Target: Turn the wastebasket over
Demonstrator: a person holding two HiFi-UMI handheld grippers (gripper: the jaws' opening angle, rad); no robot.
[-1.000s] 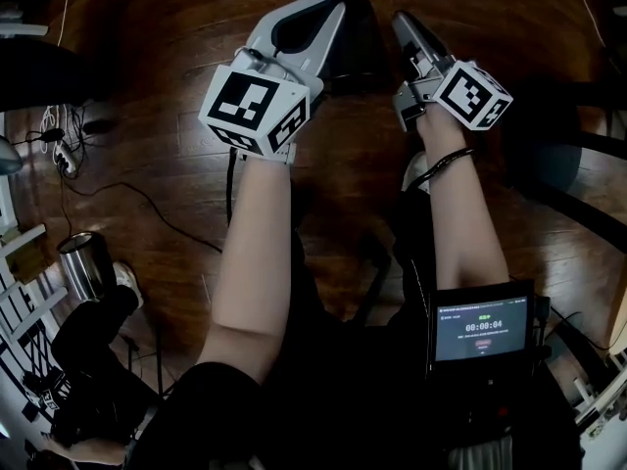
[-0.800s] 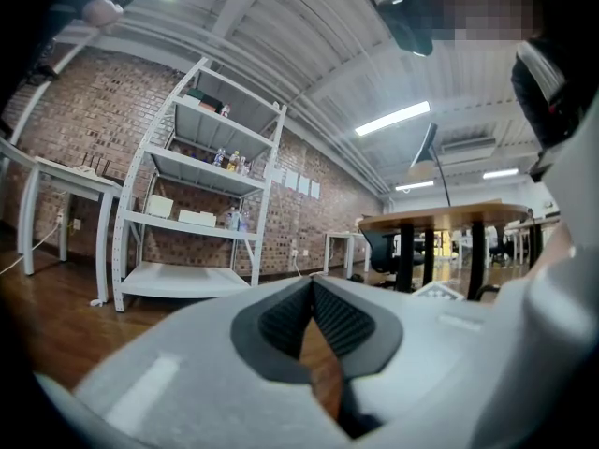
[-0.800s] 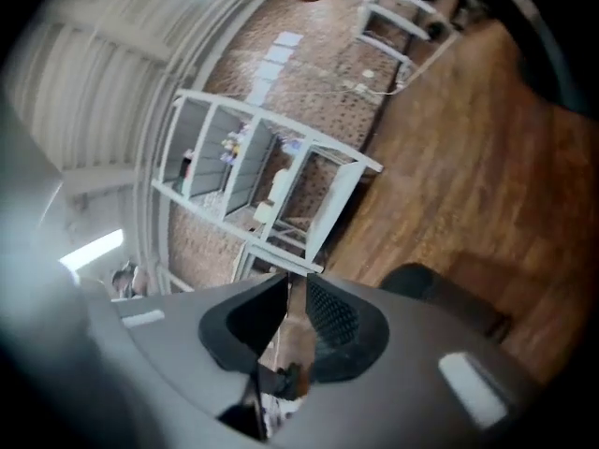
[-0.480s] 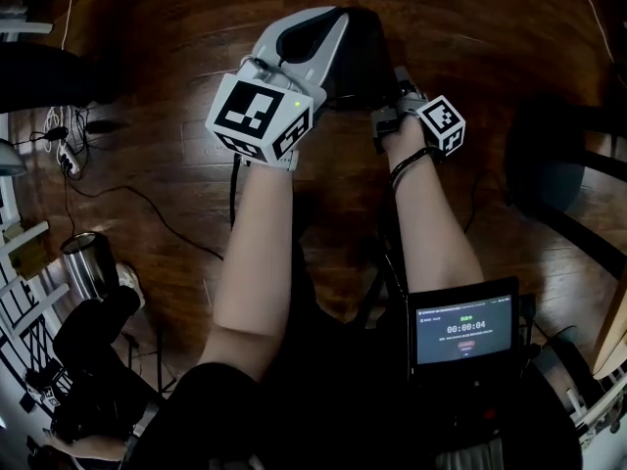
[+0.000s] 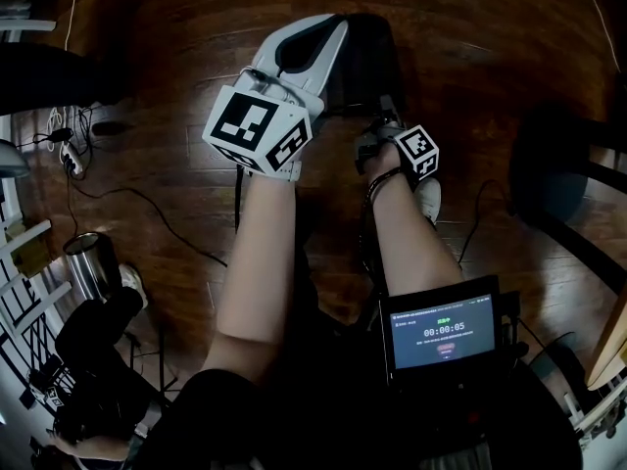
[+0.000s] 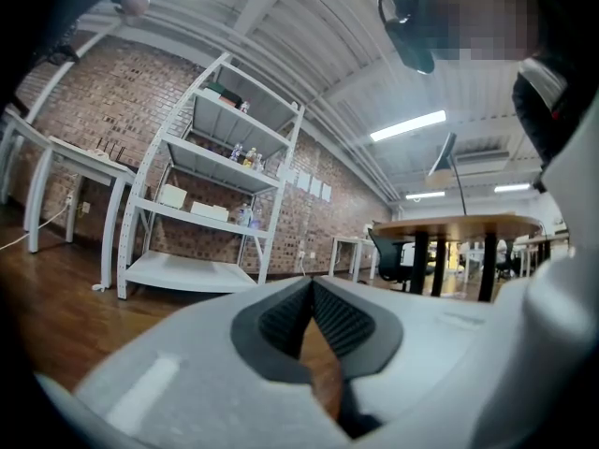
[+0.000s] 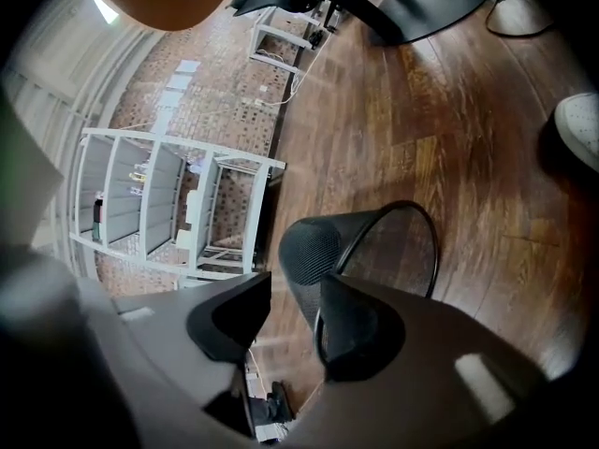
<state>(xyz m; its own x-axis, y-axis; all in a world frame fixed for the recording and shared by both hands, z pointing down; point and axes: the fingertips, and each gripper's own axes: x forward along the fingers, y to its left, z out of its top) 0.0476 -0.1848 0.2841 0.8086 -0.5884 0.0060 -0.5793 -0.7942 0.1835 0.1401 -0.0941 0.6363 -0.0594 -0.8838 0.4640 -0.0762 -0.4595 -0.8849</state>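
Head view: wastebasket, black mesh, is seen on the wooden floor just beyond both grippers and between them. Its attitude cannot be settled from this view.

Left gripper: held beside the wastebasket's left flank. In the left gripper view, the left gripper jaws are closed together at the tips. Only a narrow wedge of floor is visible below the tips, and nothing is held. A white shelf unit against a brick wall and a round wooden table are seen ahead.

Right gripper: held low at the near right side of the wastebasket. In the right gripper view, the right gripper jaws are apart and opening. The wastebasket is seen close ahead, closed end toward picture left and wire rim toward picture right. Part of its mesh wall shows in the gap between the jaws. No pad is seen pressing on it.

Also noted: a white shoe below the right wrist and a lit screen at the person's waist.
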